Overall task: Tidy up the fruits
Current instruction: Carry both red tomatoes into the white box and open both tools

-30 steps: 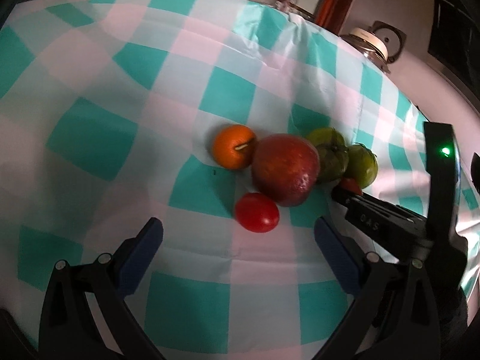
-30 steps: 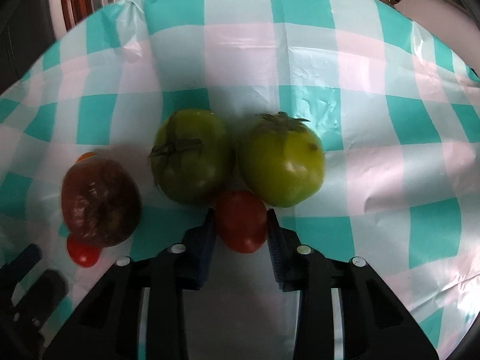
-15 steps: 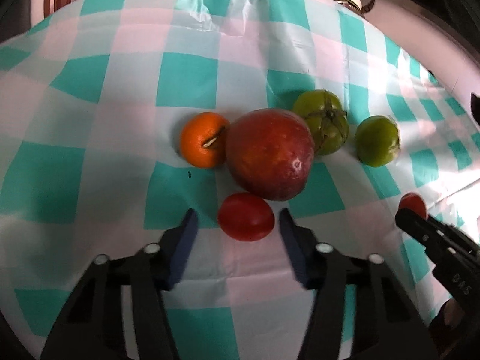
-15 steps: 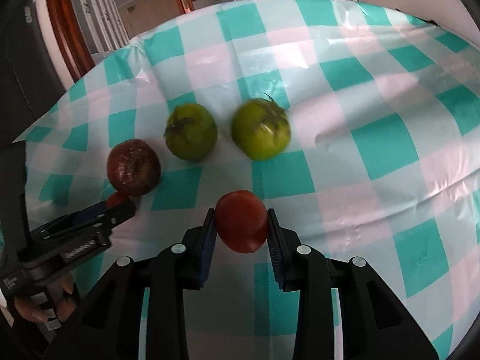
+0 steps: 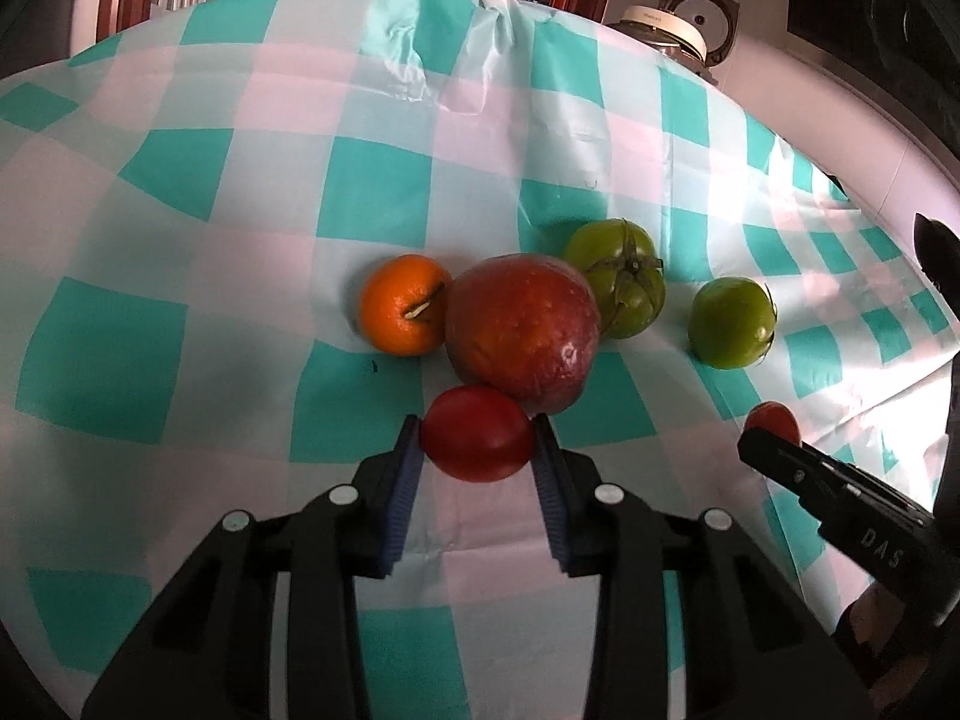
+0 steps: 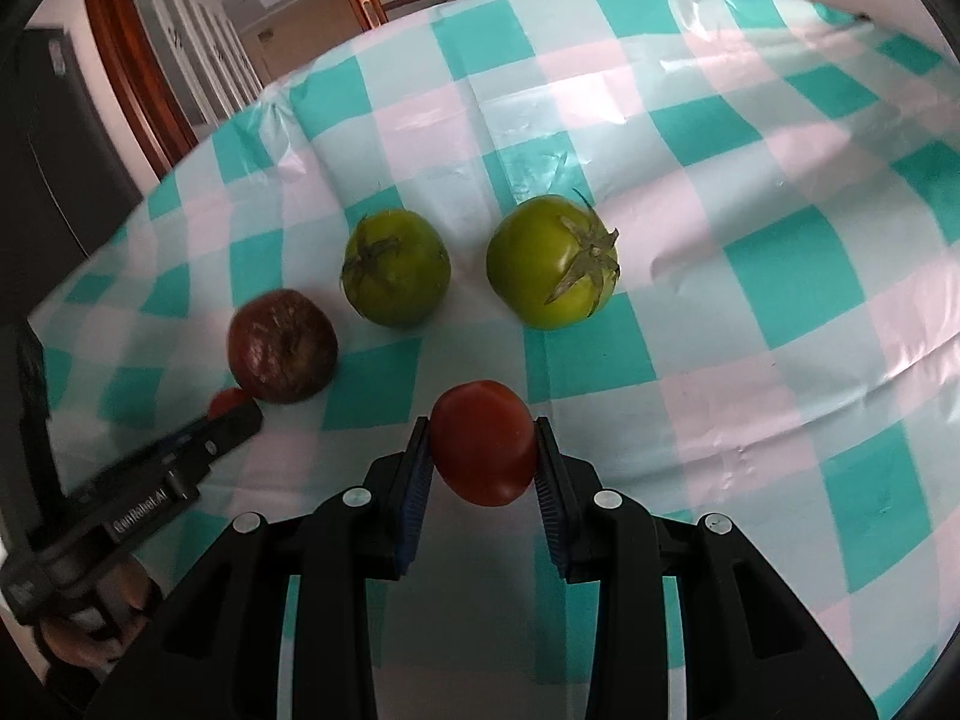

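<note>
- Two red tomatoes are now gripped: the left gripper [image 5: 477, 450], wide a second ago, has clamped its tomato [image 5: 477, 433] on the checked tablecloth [image 5: 180, 180] against the dark red apple [image 5: 522, 330]; sorting can proceed.
- One mandarin [image 5: 401, 305], one apple, two green tomatoes [image 5: 618, 285] [image 5: 731, 323].
- Right gripper [image 6: 483, 456] holds its tomato [image 6: 483, 441] clear of the pile.

The table [image 5: 198, 192] has a cloth [image 5: 420, 180] of green, white and pink squares; on it sit an orange [image 5: 401, 305], touching a big red apple [image 5: 522, 330]; two green tomatoes [image 6: 396, 267] [image 6: 549, 264] rest near the apple.
</note>
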`<state>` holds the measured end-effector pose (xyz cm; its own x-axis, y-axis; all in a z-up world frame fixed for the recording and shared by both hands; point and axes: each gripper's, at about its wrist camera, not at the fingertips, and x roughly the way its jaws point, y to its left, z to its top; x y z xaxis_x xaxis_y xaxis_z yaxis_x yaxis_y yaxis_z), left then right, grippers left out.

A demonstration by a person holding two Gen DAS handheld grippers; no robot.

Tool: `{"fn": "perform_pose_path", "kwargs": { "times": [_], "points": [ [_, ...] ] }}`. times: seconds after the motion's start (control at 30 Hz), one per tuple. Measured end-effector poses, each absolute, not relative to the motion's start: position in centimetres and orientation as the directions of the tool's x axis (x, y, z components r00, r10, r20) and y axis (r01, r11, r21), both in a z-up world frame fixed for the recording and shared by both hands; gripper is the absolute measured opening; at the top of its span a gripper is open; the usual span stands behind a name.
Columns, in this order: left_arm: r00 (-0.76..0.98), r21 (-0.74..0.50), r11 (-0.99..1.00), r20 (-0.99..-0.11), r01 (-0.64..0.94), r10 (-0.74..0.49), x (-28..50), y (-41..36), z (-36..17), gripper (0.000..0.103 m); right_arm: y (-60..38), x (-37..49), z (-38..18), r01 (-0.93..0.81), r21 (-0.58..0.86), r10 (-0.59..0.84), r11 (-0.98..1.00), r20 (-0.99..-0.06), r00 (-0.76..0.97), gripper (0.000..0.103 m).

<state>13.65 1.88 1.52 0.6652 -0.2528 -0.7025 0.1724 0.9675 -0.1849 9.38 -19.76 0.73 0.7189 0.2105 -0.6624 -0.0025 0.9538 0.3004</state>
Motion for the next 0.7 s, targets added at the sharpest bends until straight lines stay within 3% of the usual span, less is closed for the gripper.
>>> {"fn": "perform_pose_path", "kwargs": {
  "times": [0.33,0.47,0.7],
  "points": [
    [0.701,-0.216,0.961,-0.658,0.172,-0.274,10.2,2.5,2.4,0.037,-21.5,8.8,1.0,-0.035,0.447,0.315,0.894,-0.570,0.759,0.033],
    [0.697,-0.273,0.945,-0.642,0.182,-0.320,6.1,3.3,2.8,0.037,-21.8,4.7,1.5,-0.028,0.459,0.297,0.888,-0.527,0.796,0.033],
    [0.737,-0.218,0.933,-0.572,0.285,-0.359,-3.4,1.3,4.7,0.037,-21.1,-6.7,2.5,-0.059,0.474,0.303,0.879,-0.459,0.835,0.033]
  ]
}}
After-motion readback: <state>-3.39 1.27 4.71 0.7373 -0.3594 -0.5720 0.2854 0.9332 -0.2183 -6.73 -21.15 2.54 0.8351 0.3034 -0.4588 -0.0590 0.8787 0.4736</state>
